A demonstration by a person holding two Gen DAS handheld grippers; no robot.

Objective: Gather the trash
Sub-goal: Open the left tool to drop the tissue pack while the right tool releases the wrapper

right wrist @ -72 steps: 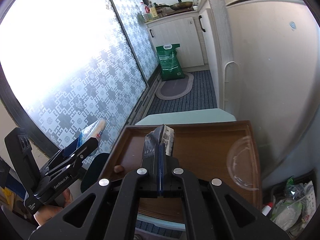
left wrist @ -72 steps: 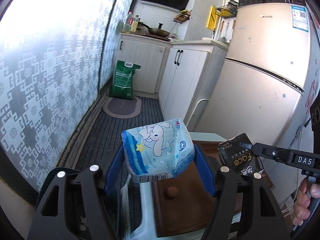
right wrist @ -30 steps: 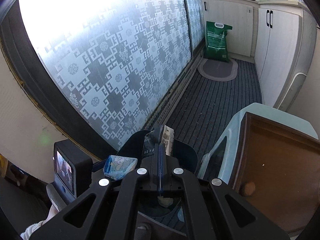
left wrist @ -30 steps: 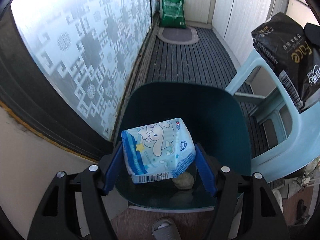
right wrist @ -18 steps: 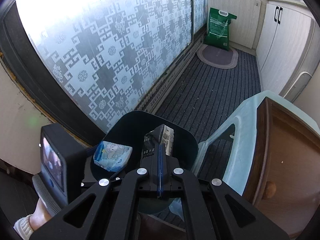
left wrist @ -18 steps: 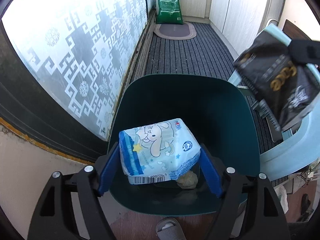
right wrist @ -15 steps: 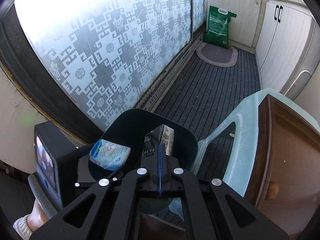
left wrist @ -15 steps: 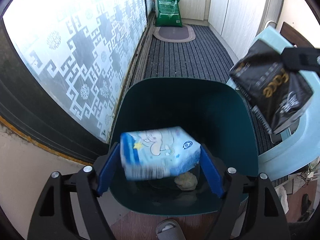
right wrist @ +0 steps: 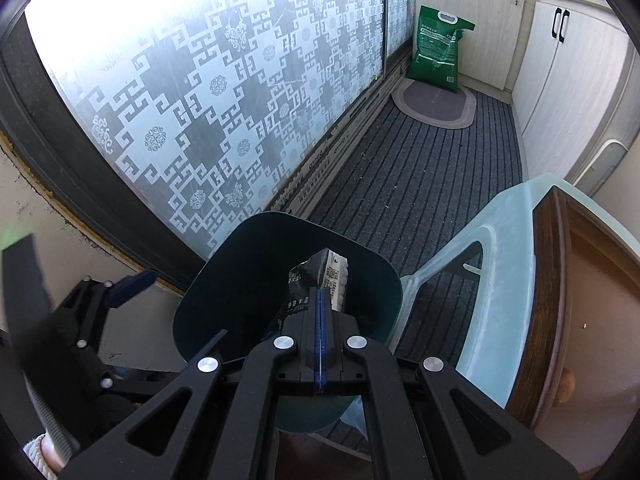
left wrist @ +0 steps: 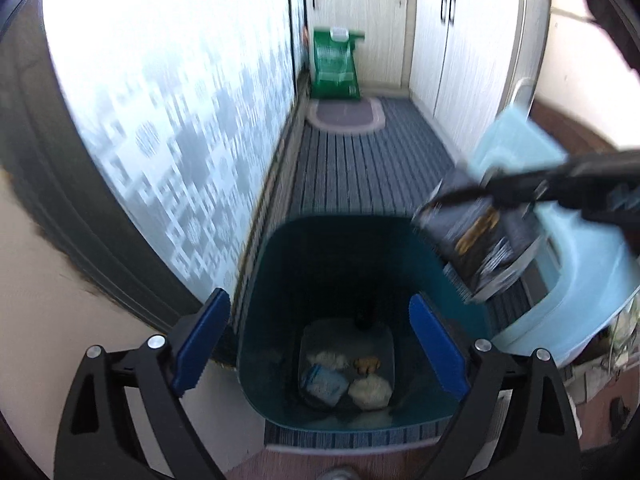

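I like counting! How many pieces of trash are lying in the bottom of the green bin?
4 that I can see in the bin: a blue-white packet, a pale lump beside it, another pale lump behind, and a small brownish bit. More may hide in the dark.

Blue-white tissue pack [left wrist: 323, 383] lies on bottom of dark teal bin [left wrist: 280, 264]; black crinkled wrapper [left wrist: 478, 248] above its rim.

Daylight glare through patterned window [right wrist: 208, 92], left wrist view motion-blurred, fisheye edges curved, dark corners

A home kitchen: white cupboards [right wrist: 568, 80], an oval floor mat [right wrist: 434, 105], patterned frosted sliding glass [right wrist: 208, 92].
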